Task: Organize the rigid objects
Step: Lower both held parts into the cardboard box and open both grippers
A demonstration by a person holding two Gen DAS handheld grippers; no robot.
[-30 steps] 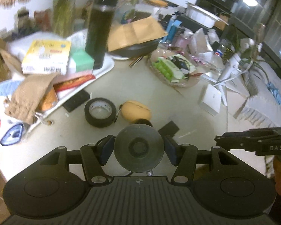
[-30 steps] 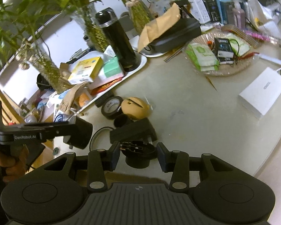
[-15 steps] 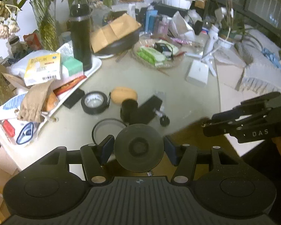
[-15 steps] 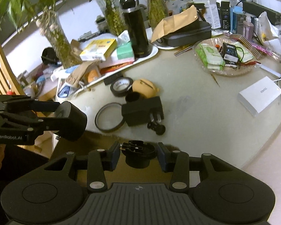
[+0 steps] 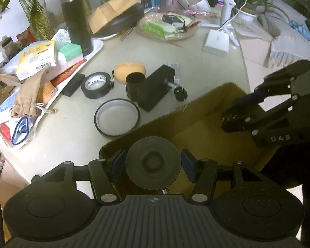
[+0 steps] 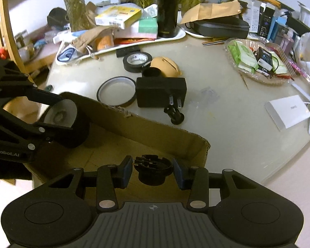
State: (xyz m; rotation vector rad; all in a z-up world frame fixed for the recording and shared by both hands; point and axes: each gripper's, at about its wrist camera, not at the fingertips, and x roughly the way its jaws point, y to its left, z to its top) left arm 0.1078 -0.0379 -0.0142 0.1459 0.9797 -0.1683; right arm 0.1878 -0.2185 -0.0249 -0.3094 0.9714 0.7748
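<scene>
My left gripper [image 5: 153, 164] is shut on a round black suction-cup disc [image 5: 153, 148], held over an open cardboard box [image 5: 186, 119]. My right gripper [image 6: 152, 172] is shut on a small black round mount [image 6: 153, 163], also above the box [image 6: 155, 132]. Each gripper shows in the other's view: the right gripper [image 5: 232, 113] at the right edge, the left gripper [image 6: 62, 113] at the left with the disc [image 6: 76, 132]. On the table beyond the box lie a black tape roll [image 5: 96, 84], a thin tape ring [image 5: 116, 117], a black cylinder [image 5: 135, 84], a black block [image 5: 155, 88] and a small black knob [image 5: 180, 94].
A tan pouch [image 5: 130, 71] sits behind the cylinder. A white tray [image 5: 97, 43] with boxes and a tall black bottle [image 5: 76, 16] fills the back left. A wicker basket [image 5: 167, 35] and a white box [image 5: 216, 43] lie at the back right. A wooden chair [image 6: 2, 20] stands at the left.
Both grippers have drawn back from the table and rolled, still gripping the disc and the mount. The cardboard box has come into view beneath them.
</scene>
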